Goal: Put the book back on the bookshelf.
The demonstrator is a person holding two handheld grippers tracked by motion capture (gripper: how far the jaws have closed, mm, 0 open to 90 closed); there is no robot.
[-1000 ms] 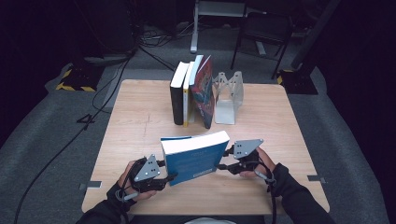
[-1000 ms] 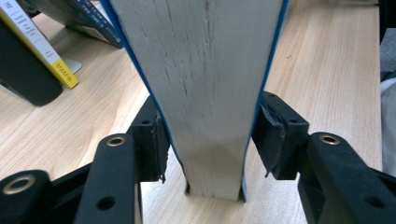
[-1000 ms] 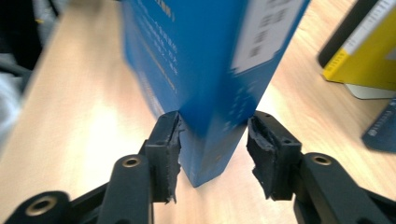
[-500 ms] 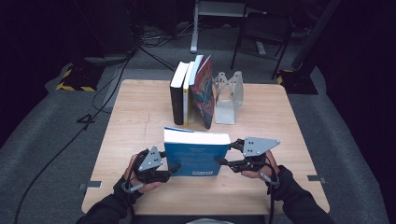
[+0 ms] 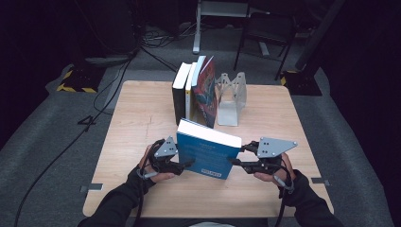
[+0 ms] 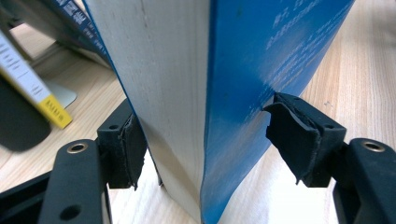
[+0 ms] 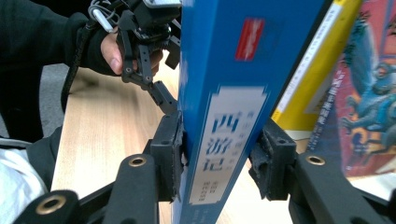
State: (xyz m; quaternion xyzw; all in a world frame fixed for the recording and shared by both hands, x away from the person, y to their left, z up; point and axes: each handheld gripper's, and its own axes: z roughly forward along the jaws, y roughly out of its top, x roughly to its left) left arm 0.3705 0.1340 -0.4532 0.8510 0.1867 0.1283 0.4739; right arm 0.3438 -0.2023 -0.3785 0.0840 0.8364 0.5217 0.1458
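A thick blue book (image 5: 208, 153) stands tilted on edge above the near part of the table, white page block up. My right gripper (image 5: 235, 161) is shut on its spine end; in the right gripper view both pads (image 7: 172, 149) press the blue book (image 7: 224, 70). My left gripper (image 5: 187, 164) is at the book's other end. Its jaws have just been opening. In the left gripper view the blue book (image 6: 173, 70) sits between them, one pad (image 6: 133, 149) at the pages and the other pad (image 6: 292, 135) mostly off the cover.
A row of upright books (image 5: 195, 92) leans against a pale metal bookend (image 5: 231, 99) at the far middle of the wooden table (image 5: 137, 118). A chair (image 5: 265, 33) and cables lie on the dark floor beyond the table.
The book has turned, its top edge tipping from rising rightwards to sloping down rightwards. The right gripper has risen with it. The left gripper has slid forward and its jaws have widened.
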